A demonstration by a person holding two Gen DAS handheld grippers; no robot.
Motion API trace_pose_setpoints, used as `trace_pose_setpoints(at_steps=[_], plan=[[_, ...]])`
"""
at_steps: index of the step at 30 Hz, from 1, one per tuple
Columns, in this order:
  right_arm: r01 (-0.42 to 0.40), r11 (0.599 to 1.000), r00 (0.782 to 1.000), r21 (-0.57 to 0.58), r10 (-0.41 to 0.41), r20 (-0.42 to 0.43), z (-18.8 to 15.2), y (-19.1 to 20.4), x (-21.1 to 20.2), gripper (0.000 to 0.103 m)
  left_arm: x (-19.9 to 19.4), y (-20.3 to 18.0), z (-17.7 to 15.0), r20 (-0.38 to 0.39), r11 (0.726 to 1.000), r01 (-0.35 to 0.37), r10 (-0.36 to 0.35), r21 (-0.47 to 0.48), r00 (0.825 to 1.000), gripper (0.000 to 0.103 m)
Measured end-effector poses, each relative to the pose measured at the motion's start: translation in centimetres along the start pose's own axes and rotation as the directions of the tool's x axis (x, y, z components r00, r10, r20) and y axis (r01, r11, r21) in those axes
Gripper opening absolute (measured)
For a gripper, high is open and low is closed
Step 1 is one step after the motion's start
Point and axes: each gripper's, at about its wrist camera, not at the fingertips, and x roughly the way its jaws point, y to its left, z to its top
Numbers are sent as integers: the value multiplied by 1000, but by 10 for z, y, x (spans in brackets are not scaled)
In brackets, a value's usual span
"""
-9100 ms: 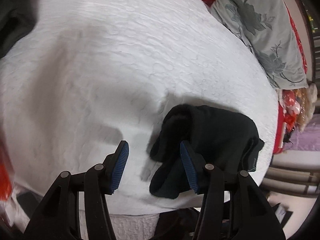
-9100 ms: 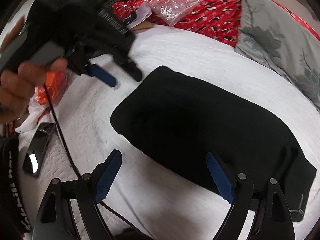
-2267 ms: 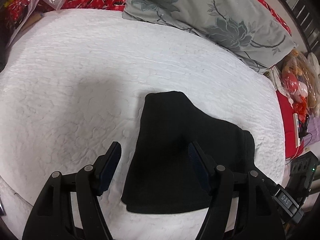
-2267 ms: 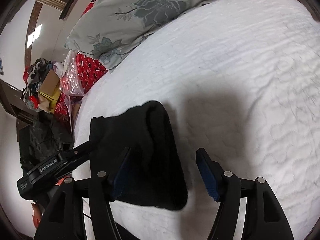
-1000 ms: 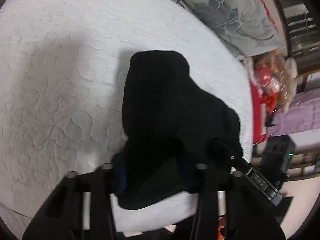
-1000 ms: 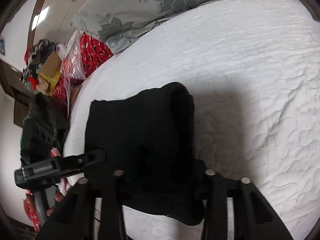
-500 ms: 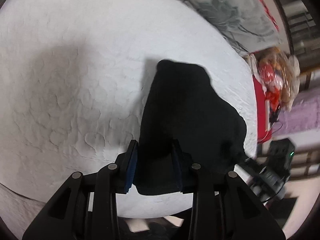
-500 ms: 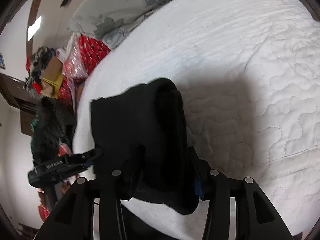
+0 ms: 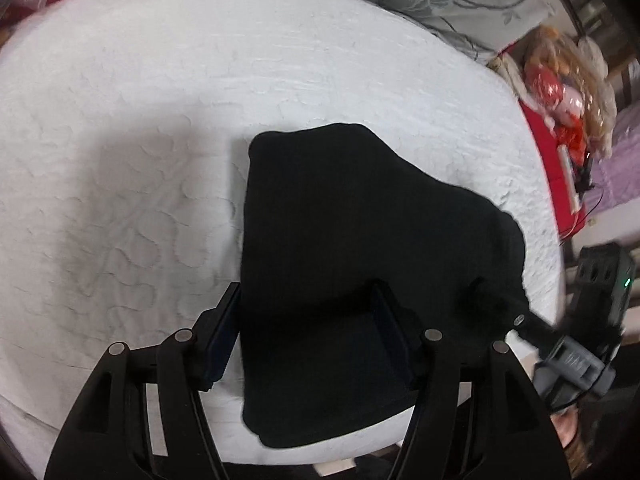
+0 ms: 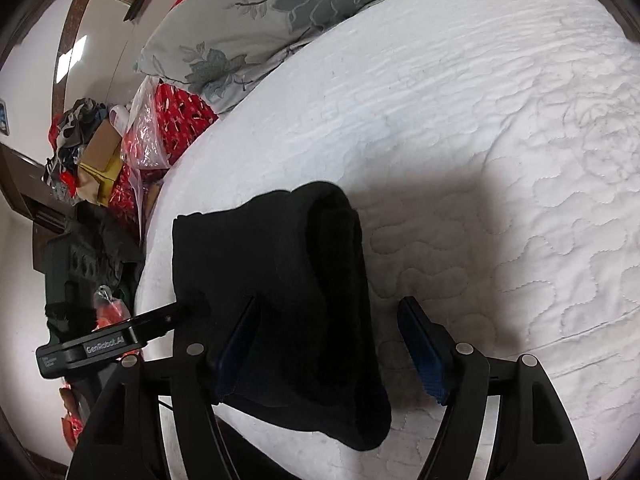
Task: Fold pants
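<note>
Black folded pants (image 9: 352,248) lie on the white quilt (image 9: 120,120), close to the bed's near edge. My left gripper (image 9: 308,340) straddles their near left corner with its jaws opening: one pad stands at the left edge and the other over the cloth, without pressing. In the right wrist view the pants (image 10: 272,264) show a thick rolled fold on the right. My right gripper (image 10: 328,344) is also opening, with its left pad over the cloth and its right pad above bare quilt. The left gripper's finger (image 10: 160,316) reaches the pants' far left corner.
A grey floral pillow (image 10: 280,12) lies at the head of the bed. Red patterned bags (image 10: 160,128) and a cardboard box (image 10: 100,148) are piled beside the bed. A wrapped plush toy (image 9: 560,80) sits past the right edge. The bed's edge runs just below both grippers.
Both grippers were shut on the pants' near corners. Their jaws have now spread apart and released the cloth, and the pants lie flat on the quilt.
</note>
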Motion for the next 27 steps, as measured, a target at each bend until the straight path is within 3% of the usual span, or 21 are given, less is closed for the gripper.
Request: trace_pose_setpoints(at_steps=[3,5,6,11,16,23,27], plan=[[14,999,1000,-36,-14,-3,-4,1,3,73,-1,3,-1,14,999,31,-30,-19,999,58],[36,998,999,-60,-36,1,-4,4,3,65,-4,2,-4,34,999,37,-36,-14,999,50],[27,997,1000,-67,-27,-7,-4,6,4,47,-5,-1,-5,45,999,33,-33,-7,998,45],[17,998,1000,-66,-18,-20,-2,16,3,34,-21,2,-8,69,997,77,-76,-24,995,25],[-23,999,1000,-28,22,-16,1,23,-7,30,-39,15,-3,90,981,176,-169,-83,981,22],[-103,994,994,-33,102,-38,18,63,11,29,-74,61,16,180,968,194,-165,-160,970,22],[-147,988,988,-49,145,-50,37,101,37,29,-92,93,38,223,970,147,-103,-193,969,22]])
